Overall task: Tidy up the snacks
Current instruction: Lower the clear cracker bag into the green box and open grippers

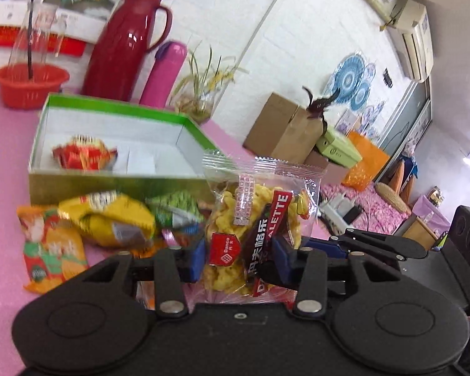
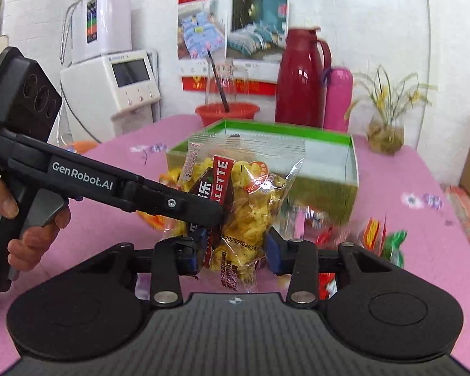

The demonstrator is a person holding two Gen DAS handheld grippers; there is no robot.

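Between the fingers, the clear snack packet reads "Danco" and "ALETTE"; the left gripper handle reads "GenRobot.AI".

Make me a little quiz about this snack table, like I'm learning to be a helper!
1. True or false: the green box already has a red snack inside.
2. What sits between the left tongs? A) a clear packet of yellow snacks B) a banana C) a spoon
3. Which stands taller behind the box, the red jug or the pink flask?

Key: 1 true; 2 A; 3 the red jug.
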